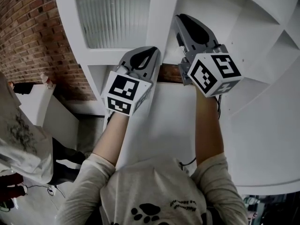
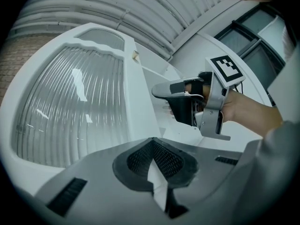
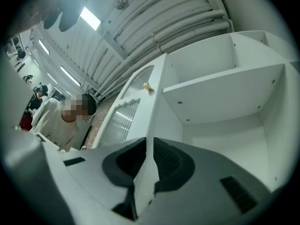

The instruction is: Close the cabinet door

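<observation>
The cabinet door point(image 1: 117, 18), white-framed with a ribbed glass pane, is standing open in the upper middle of the head view. Its free vertical edge is running down between the two grippers. The open cabinet point(image 1: 262, 41) is filling the right side of that frame, and its white shelf point(image 3: 225, 93) is showing across the upper right of the right gripper view.

The left gripper point(image 1: 153, 51) is sitting at the centre of the head view, low against the door's frame. In the left gripper view its jaws are standing narrow, with a white sliver of the door's edge pinched between the dark pads point(image 2: 171, 161). The ribbed pane is spreading over the left of that frame.

The right gripper point(image 1: 180, 18) is reaching higher up the same edge, just right of centre. In the right gripper view its jaws are closing on the door's thin white edge, which is rising from between the pads point(image 3: 176, 161) toward a small brass knob point(image 3: 147, 86).

A brick wall point(image 1: 28, 32) is filling the upper left of the head view, and another person point(image 3: 61, 121) is standing at the left of the right gripper view
</observation>
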